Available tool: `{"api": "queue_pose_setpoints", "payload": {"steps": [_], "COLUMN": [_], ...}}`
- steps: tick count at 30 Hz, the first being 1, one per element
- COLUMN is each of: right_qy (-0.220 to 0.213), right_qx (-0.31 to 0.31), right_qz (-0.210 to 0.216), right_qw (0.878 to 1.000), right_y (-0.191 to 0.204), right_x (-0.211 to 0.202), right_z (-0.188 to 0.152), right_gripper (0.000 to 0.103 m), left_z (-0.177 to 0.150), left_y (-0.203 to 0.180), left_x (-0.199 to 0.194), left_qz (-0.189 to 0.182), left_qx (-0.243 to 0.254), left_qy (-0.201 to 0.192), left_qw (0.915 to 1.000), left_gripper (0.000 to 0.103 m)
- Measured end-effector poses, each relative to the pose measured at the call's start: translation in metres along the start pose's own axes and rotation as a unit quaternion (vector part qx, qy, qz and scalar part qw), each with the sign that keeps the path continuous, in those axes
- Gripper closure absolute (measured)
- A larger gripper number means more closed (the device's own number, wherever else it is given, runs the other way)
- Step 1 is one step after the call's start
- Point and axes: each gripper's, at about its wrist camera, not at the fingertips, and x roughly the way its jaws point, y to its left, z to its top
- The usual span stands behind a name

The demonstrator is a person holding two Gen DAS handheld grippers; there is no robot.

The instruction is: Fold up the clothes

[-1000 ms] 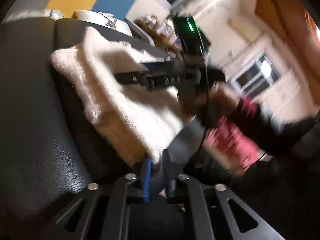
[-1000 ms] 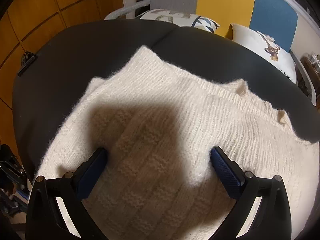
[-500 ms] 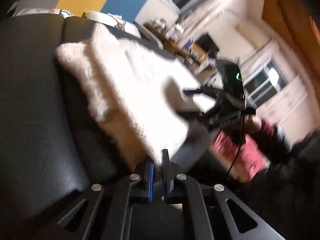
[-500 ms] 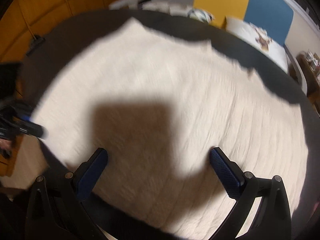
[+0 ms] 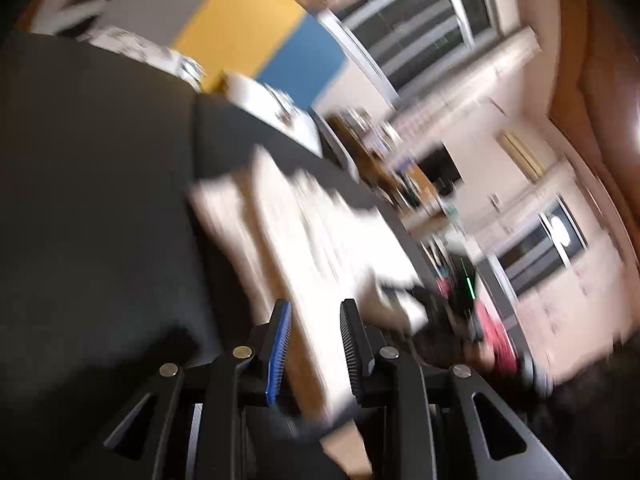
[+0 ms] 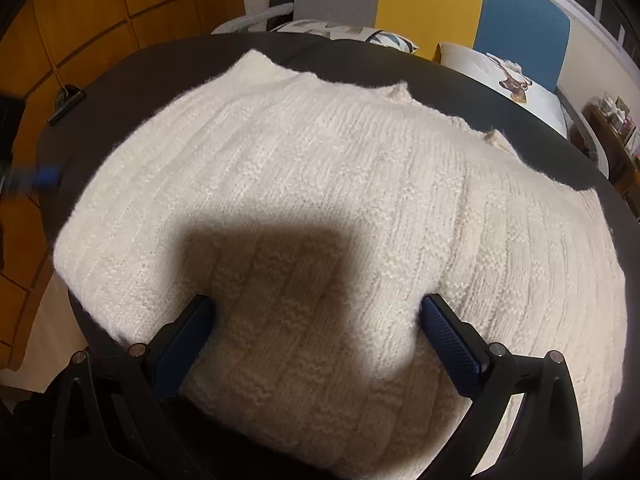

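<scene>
The right gripper [image 6: 316, 320] points steeply down over a cream knitted sweater [image 6: 320, 184], its two blue-padded fingers [image 6: 452, 344] spread wide and its jaws empty, the tips seeming to rest on the knit though contact cannot be told for sure; its own shadow falls dark on the wool between the fingers; the sweater lies folded into a broad flat block on a black leather-like surface [image 6: 160, 64], ribbed rows running away from the gripper, two small corners of knit poking up along the far edge; beyond the black surface stand patterned pillows [image 6: 504, 76] against a backrest of grey, yellow and blue panels [image 6: 432, 4], with wooden wall panels [image 6: 92, 12] to the left.

The left gripper [image 5: 316, 312] has just been opening; its jaws stand a little apart, and a near corner of the sweater [image 5: 320, 240] shows in the gap between the fingers, though the picture is heavily blurred and no pad is seen pressing on the knit; from this side the sweater lies as a pale slab on the black surface [image 5: 100, 200]; past its far end the right gripper [image 5: 432, 300] shows as a dark smear, with a pink sleeve [image 5: 496, 328] behind it; windows [image 5: 424, 20] fill the far wall.
</scene>
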Motion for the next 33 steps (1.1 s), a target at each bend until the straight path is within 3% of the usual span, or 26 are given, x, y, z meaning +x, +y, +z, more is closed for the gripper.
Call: {"api": "queue_pose_setpoints", "payload": {"steps": [3,7,11,15,16,17,19,20,22,25,29,31,33], "right_qy": [-0.022,-0.041,-0.049,-0.054,-0.055,-0.055,-0.053,-0.051,-0.053,-0.056,-0.056,-0.058,-0.06], "right_qx": [-0.001,-0.003,-0.008,-0.013,-0.013,-0.014,-0.016,-0.017,-0.016,-0.014,-0.016,-0.015,-0.014], "right_qz": [0.005,0.011,0.02,0.025,0.026,0.026,0.024,0.023,0.022,0.021,0.02,0.019,0.018], "right_qw": [1.0,0.999,0.999,0.998,0.998,0.998,0.998,0.998,0.998,0.998,0.998,0.998,0.998], "right_y": [0.0,0.001,0.001,-0.004,-0.005,-0.004,-0.003,-0.003,-0.002,-0.002,-0.002,-0.002,-0.002], "right_x": [0.0,-0.001,-0.003,0.002,0.002,0.002,0.001,0.001,0.001,0.001,0.001,0.001,0.001], "right_z": [-0.004,-0.008,-0.012,-0.011,-0.01,-0.01,-0.011,-0.011,-0.012,-0.013,-0.013,-0.014,-0.015], "right_gripper": [0.0,0.0,0.0,0.0,0.0,0.0,0.0,0.0,0.0,0.0,0.0,0.0,0.0], "left_z": [0.036,0.066,0.074,0.076,0.077,0.075,0.071,0.068,0.062,0.05,0.044,0.046,0.05], "left_y": [0.014,0.018,0.016,0.017,0.013,0.007,-0.007,-0.014,-0.01,0.016,0.02,0.023,0.027], "left_x": [0.023,0.061,0.098,0.109,0.108,0.101,0.08,0.071,0.069,0.081,0.074,0.07,0.067], "left_qz": [0.026,0.04,0.047,0.048,0.053,0.044,0.015,0.019,0.065,0.125,0.105,0.079,0.064], "left_qx": [-0.026,0.002,0.031,0.048,0.061,0.074,0.099,0.114,0.115,0.084,0.046,0.021,0.004], "left_qy": [-0.003,0.044,0.098,0.116,0.11,0.091,0.047,0.029,0.031,0.064,0.046,0.041,0.043], "left_qw": [0.9993,0.9982,0.9936,0.9909,0.9906,0.9922,0.9939,0.9929,0.9907,0.9865,0.9924,0.9958,0.997], "left_gripper": [0.077,0.076,0.075,0.079,0.085,0.1,0.098,0.098,0.098,0.099,0.097,0.085,0.079]}}
